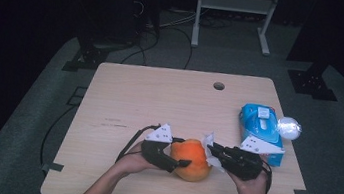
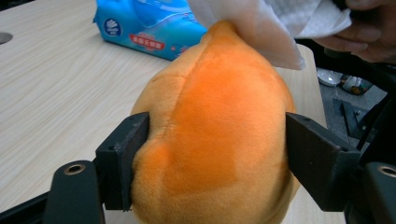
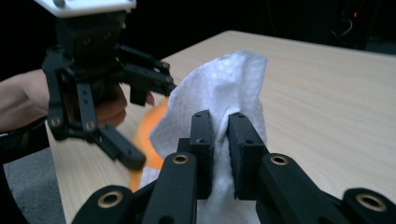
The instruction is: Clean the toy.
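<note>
Now L gripper [image 2: 215,158] clamps plush mango [image 2: 215,140] (tip toward R gripper [image 3: 219,135]); R pinches tissue [image 3: 219,84].

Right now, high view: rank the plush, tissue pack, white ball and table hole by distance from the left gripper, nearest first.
From the left gripper:
1. Plush, between its jaws.
2. Tissue pack, right side of the table.
3. Table hole and white ball, at the far edge and past the pack: too close to call.

A blue tissue pack [image 2: 149,25] at the upper left of the left gripper view carries a round white logo and a red label strip with pale characters, too small and blurred to read.
</note>
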The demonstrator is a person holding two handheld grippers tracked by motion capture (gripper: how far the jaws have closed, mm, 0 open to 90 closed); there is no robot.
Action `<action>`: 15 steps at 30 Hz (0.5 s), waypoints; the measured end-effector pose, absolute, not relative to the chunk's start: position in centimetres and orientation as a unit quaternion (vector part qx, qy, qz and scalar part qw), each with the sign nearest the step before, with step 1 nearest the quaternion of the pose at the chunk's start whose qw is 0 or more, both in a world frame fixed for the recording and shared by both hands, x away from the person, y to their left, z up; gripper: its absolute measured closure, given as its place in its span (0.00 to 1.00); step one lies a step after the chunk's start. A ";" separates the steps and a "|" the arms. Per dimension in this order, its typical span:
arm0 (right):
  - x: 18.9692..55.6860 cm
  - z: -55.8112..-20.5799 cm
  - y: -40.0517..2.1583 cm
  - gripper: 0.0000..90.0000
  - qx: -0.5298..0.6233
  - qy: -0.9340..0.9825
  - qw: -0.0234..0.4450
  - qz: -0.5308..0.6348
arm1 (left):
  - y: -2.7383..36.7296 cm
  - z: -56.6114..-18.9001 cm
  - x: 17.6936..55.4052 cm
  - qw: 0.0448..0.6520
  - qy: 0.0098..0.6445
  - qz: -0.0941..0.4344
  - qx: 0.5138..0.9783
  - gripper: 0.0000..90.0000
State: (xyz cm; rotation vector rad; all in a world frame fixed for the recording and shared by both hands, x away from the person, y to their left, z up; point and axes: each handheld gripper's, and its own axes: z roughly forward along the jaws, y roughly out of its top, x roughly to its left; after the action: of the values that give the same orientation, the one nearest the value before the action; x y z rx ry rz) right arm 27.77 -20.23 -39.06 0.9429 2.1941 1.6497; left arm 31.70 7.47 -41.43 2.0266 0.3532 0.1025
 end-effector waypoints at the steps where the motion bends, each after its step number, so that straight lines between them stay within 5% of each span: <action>1: 27.6 -38.9 -20.0 0.89 0.319 0.751 0.122 0.565 | 7.3 -41.4 31.6 0.514 0.147 0.044 0.844 0.26; 9: 27.9 -39.7 -20.2 0.89 0.314 0.791 0.109 0.513 | 7.9 -41.7 32.4 0.523 0.168 0.023 0.835 0.10; 15: 28.0 -39.9 -20.4 0.89 0.322 0.794 0.114 0.503 | 7.6 -41.7 32.1 0.513 0.152 0.008 0.845 0.18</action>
State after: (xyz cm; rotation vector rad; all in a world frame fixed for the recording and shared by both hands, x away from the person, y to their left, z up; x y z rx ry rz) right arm 28.02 -20.44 -39.88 0.9454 2.3273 1.4738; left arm 32.10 7.59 -41.67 2.0317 0.3647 0.0195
